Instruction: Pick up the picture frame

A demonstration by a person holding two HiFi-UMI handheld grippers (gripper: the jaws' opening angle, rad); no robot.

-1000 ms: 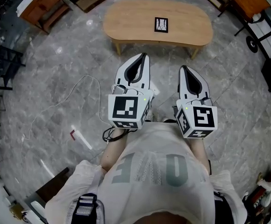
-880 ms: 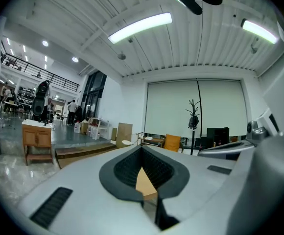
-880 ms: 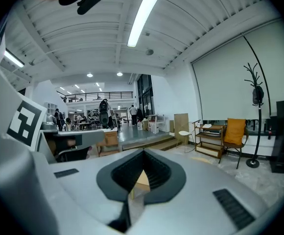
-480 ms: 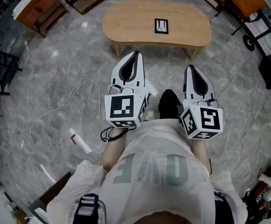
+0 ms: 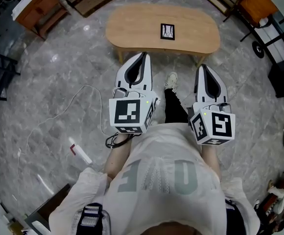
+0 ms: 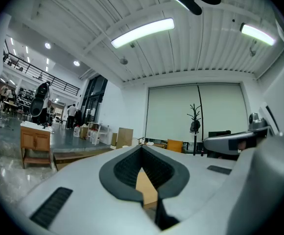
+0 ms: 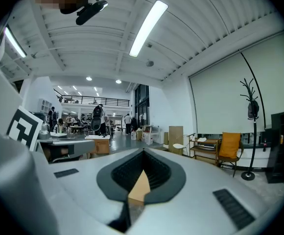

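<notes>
The picture frame sits on the wooden counter, well ahead of both grippers. The left gripper and right gripper have their fingers pressed together, holding nothing.

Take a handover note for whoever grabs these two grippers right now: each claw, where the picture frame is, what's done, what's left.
Claws: the left claw is shut and empty. The right claw is shut and empty. Both are held out in front of the person, short of the table.
Things: the picture frame sits on the oval wooden table, right of its middle, with nothing touching it.
Done: nothing yet; the person only faces the table.
Left: step up to the table, open a claw, close it on the frame, lift.
</notes>
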